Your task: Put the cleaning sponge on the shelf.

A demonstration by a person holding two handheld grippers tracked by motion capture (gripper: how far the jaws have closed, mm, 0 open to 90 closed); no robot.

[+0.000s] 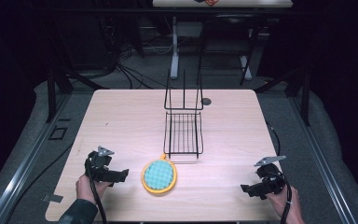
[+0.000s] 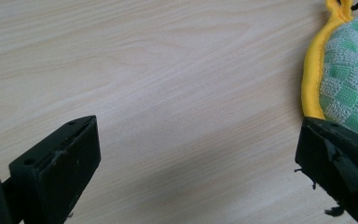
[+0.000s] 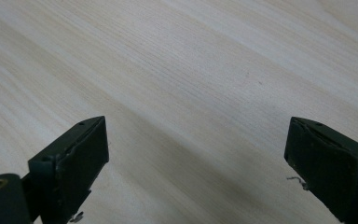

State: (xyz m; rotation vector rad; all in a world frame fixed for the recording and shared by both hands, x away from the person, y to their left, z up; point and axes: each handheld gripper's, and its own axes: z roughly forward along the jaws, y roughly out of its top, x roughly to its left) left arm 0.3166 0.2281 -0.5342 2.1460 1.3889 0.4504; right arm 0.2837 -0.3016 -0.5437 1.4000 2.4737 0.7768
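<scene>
1. Both forearms entered from the table's (image 1: 121, 112) near edge, each hand carrying a gripper with its jaws spread wide and nothing between them.
2. At the left, the left gripper (image 1: 123, 175) hovered just beside the pot holder (image 1: 159, 176), a round green-checked pad with a yellow rim that lay flat near the front centre of the table.
3. From the left gripper view, one jaw stood over the pad's yellow rim (image 2: 313, 79) while the other stood over bare wood.
4. At the right, the right gripper (image 1: 245, 189) waited well apart from the pad, over bare table.
5. Behind the pad stood a black wire rack (image 1: 182, 133), its front edge close to the pad's loop.
6. Judged from this, a clean grasp called for sliding one jaw under the rim before closing, since the pad lay flat.
</scene>
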